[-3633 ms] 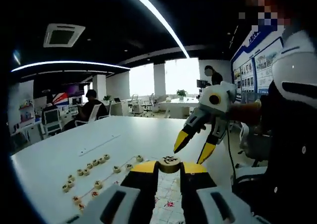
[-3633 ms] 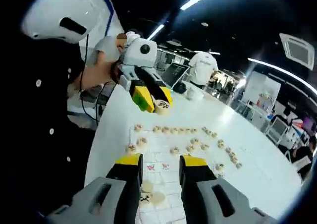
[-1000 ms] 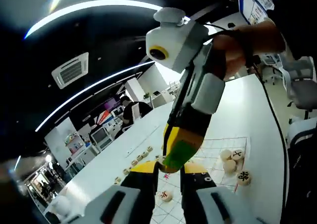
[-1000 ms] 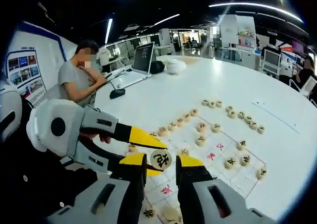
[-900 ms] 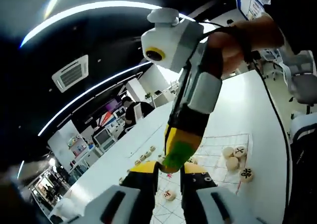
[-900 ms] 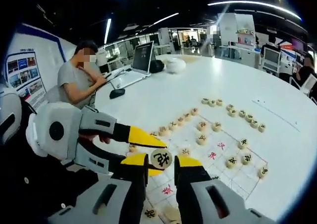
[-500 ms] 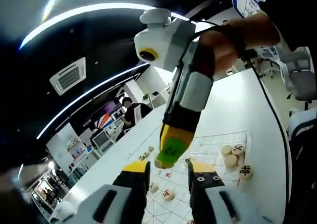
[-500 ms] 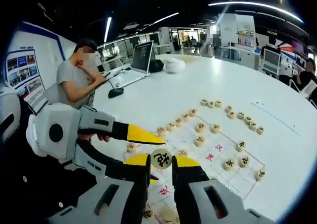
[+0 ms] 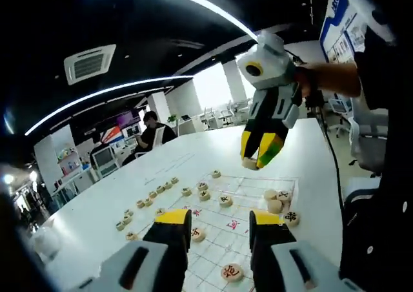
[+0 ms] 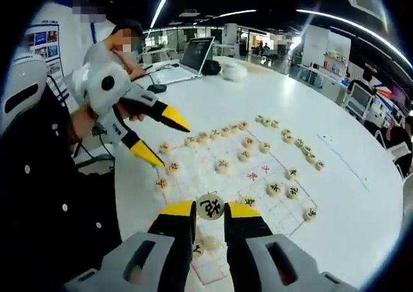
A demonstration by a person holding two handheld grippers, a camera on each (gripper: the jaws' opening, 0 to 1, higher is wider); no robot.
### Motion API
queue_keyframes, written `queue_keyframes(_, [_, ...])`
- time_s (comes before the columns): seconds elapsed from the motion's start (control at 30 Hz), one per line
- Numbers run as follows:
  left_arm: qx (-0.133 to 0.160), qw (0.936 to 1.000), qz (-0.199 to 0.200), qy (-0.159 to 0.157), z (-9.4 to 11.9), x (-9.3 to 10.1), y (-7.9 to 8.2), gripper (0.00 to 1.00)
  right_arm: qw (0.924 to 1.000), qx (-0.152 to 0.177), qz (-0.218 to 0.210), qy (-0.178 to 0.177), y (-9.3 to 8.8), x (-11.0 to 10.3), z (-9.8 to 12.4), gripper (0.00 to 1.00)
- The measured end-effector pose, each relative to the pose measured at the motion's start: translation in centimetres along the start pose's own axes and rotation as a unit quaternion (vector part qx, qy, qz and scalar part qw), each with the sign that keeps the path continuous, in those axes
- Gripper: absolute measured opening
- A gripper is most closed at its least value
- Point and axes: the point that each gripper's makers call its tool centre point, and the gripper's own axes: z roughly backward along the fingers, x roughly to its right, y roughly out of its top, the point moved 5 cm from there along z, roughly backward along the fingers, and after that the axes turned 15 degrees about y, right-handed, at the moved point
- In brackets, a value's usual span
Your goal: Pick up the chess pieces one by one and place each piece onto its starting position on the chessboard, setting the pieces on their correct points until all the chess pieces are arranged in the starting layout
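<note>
In the right gripper view, the right tongs (image 10: 210,209) rise from the bottom of the frame and pinch a round piece (image 10: 210,206) between their yellow tips. The piece has a black mark on its face. It sits right at the tips, in the lower middle of the frame, held up above the board (image 10: 242,176).

The board is a white sheet with lines, lying on the white desk (image 10: 335,195). More round pieces lie on it. A row of pieces (image 10: 213,135) runs along the far edge of the board. Another row (image 10: 290,146) lies on the desk to the right of the board.

The left tongs (image 10: 155,137) show in the upper left of this view. Their two yellow tips are spread wide, with nothing between them. A hand (image 10: 132,114) holds them.

In the left gripper view, the left tongs (image 9: 219,218) rise from the bottom with a wide gap between the tips. The board (image 9: 242,208) shows through the gap. A piece (image 9: 231,272) lies on the board low down between the tongs. The right tongs (image 9: 260,155) hang in the upper right of the frame with the piece (image 9: 249,164) at their tips.
</note>
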Motion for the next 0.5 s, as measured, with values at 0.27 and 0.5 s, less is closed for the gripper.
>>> queue_keyframes(0.27, [-0.04,0.9986,0.021,0.028,2.2,-1.6,-2.4,0.37,0.9981,-0.059,0.015,-0.008,-4.1,-3.1,0.4,0.19])
queue_keyframes(0.5, [-0.05,0.9976,0.039,0.028,2.7,-1.2,-2.8,0.37,0.9986,-0.053,0.005,-0.009,-4.4,-2.9,0.6,0.19])
